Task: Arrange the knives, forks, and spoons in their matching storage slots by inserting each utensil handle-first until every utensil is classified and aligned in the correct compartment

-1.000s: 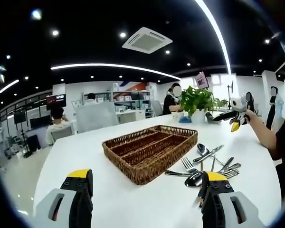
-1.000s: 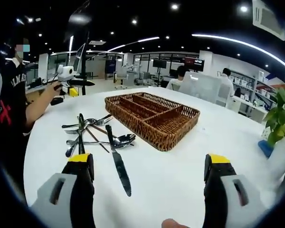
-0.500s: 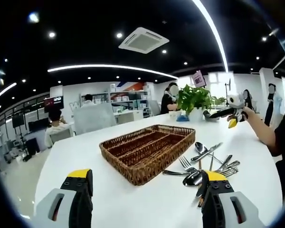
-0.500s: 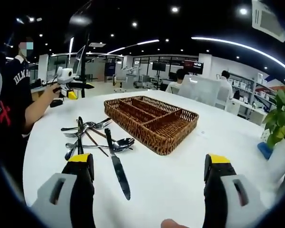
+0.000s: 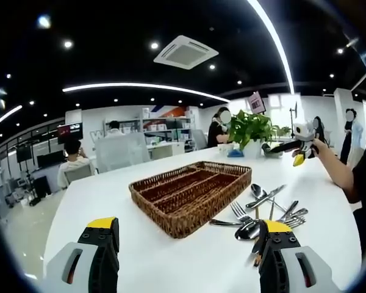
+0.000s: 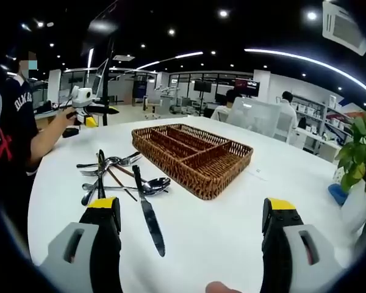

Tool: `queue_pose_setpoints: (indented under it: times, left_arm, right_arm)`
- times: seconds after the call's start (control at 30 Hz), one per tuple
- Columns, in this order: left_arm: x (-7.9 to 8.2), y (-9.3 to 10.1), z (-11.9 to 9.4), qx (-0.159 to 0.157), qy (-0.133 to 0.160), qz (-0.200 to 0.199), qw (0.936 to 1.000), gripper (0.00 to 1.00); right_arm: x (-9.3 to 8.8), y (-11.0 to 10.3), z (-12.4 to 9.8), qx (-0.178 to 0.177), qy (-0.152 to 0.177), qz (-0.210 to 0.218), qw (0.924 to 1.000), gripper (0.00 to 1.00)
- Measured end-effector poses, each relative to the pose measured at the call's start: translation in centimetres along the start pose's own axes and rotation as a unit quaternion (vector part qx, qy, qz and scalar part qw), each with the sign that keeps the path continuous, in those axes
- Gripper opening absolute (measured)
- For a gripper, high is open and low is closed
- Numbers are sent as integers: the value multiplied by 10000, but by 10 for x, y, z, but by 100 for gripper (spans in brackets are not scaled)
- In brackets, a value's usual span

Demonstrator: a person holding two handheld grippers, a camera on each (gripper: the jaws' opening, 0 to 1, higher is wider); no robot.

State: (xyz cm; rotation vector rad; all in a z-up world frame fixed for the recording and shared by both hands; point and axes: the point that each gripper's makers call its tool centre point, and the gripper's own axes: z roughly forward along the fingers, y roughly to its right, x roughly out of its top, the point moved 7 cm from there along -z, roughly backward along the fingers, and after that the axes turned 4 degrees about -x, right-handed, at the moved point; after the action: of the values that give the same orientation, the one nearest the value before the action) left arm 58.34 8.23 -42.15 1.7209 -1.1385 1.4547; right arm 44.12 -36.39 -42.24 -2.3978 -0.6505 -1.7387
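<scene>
Plainly both grippers hang empty over the table, jaws wide apart: the right gripper with the knife just ahead by its left jaw, the left gripper near the pile of cutlery at its right jaw. My judgement is that nothing is sorted yet, so the first pick is in hand. The lone knife is the easy start: close across its middle, lift clear of the spoon touching its far end, then turn the handle toward the tray before sliding it in. That tray is brown wicker, with long slots and a crosswise one, all seemingly bare, standing beside the tangled forks and spoons.
</scene>
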Motion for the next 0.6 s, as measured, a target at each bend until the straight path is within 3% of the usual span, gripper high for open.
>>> queue_pose_setpoints:
  times: [0.37,0.6]
  left_arm:
    - [-2,-1,0,44,-103,60,9999,100]
    - [-2,-3,-1,88,-88,13,9999,100]
  right_arm:
    - [2,8,0,-316,29,14,9995,99]
    - [0,7,1,-274,-32,-16,9996,99]
